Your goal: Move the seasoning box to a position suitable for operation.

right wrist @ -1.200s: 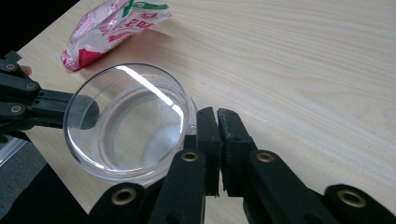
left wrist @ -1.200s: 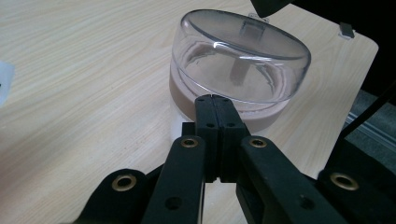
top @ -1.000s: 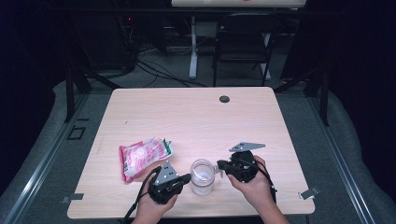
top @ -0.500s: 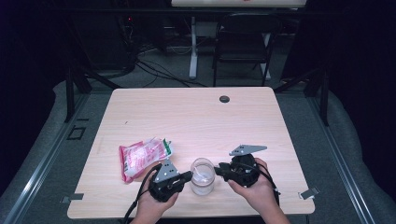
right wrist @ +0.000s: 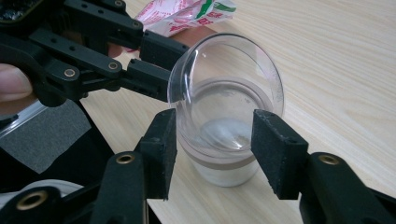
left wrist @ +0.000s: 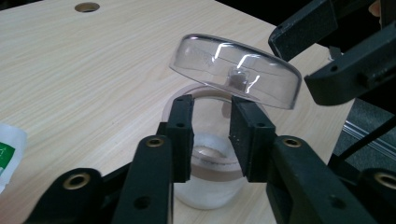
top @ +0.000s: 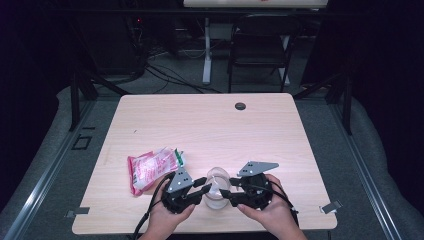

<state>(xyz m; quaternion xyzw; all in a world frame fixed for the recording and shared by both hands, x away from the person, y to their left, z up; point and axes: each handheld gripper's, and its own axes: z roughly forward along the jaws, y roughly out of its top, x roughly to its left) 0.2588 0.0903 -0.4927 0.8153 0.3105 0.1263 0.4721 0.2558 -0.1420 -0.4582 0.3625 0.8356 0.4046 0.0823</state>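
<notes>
Opening on both sides just now: left gripper (top: 206, 187) has its jaws part-spread, pads just short of the jar (left wrist: 210, 154), squeezing nothing; right gripper (top: 226, 189) has its jaws wide, with the jar beyond the gap and untouched. We read both as holding nothing. Jar stands upright on the table (top: 210, 125) near the front edge, between the two grippers. Lid (left wrist: 236, 70) is loose, tipped steeply over the mouth; we can't tell whether its edge rests on the rim. Its low edge sits just beside the right jaws, so the right hand is nearer for the next grab. Red-and-white packet (top: 150, 170) lies left, well apart
</notes>
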